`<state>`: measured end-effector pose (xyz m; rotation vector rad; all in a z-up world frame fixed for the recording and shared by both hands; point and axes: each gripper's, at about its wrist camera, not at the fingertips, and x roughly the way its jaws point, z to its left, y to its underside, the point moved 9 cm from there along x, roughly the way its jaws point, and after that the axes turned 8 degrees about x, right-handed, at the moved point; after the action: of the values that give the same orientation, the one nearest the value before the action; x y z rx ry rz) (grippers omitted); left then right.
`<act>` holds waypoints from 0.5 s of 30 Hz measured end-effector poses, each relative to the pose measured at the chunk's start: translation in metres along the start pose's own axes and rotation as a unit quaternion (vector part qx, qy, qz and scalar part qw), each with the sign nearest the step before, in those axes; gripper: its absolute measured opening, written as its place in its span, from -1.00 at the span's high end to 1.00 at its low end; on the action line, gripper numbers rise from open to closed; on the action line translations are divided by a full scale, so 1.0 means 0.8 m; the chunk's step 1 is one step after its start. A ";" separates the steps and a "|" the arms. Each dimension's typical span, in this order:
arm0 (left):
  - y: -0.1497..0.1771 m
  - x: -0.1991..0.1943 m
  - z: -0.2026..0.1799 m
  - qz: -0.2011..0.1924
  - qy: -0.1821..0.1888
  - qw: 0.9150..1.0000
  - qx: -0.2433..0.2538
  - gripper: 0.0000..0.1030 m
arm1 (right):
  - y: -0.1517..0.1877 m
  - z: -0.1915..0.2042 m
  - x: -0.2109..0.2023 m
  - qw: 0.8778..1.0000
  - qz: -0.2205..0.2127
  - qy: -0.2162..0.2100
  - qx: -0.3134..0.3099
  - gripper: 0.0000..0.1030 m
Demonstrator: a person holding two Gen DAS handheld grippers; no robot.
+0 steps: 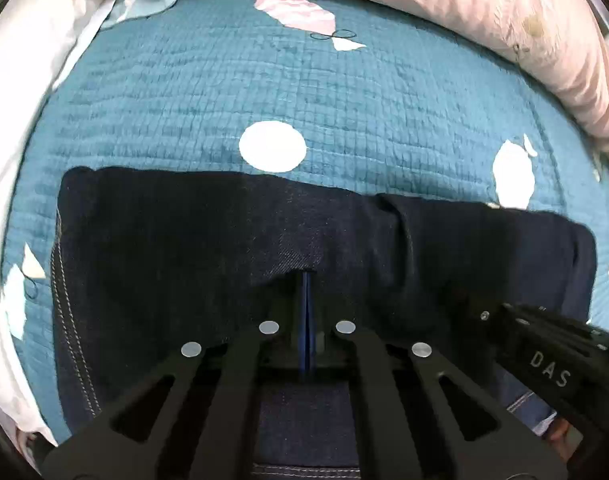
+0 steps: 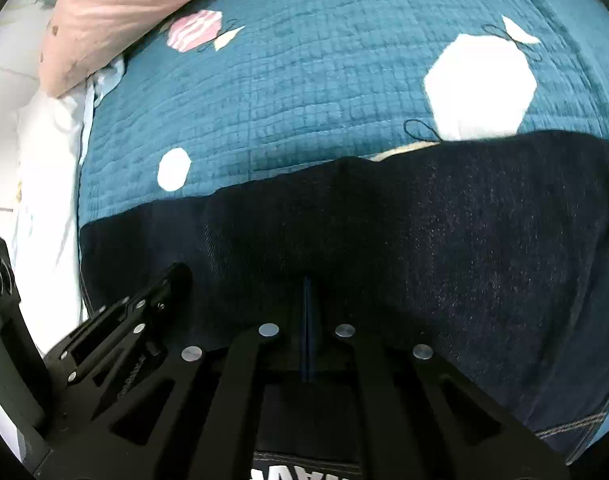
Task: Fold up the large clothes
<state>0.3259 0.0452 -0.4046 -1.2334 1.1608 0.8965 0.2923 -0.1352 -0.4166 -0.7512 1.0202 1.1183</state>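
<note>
White letters "DAS" stand on the right hand-held gripper (image 1: 504,312), seen from the left wrist.

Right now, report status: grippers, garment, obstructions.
Left gripper shut, right gripper shut, both down on the dark navy denim garment. Garment lies folded across the teal quilted bedspread. Pink pillow at far edge, clear of it.

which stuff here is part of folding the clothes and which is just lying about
In the job:
dark blue denim garment
left gripper
right gripper

Lying about:
teal quilted bedspread with white patches
pink pillow
white sheet
</note>
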 end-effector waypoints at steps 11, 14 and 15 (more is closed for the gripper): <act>0.008 -0.014 0.027 0.006 -0.034 0.999 0.042 0.96 | -0.008 -0.035 -0.033 0.999 -0.016 0.032 -0.016 1.00; 0.010 -0.021 0.058 0.008 -0.079 0.996 0.044 0.96 | -0.015 -0.059 -0.044 1.000 -0.009 0.014 0.005 1.00; 0.011 -0.022 0.072 0.008 -0.093 0.995 0.043 0.96 | -0.021 -0.074 -0.052 0.998 -0.024 0.049 -0.007 1.00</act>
<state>0.3230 0.1049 -0.3923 -1.0487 1.0503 0.9443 0.2879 -0.2072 -0.4002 -0.8449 1.0721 1.0561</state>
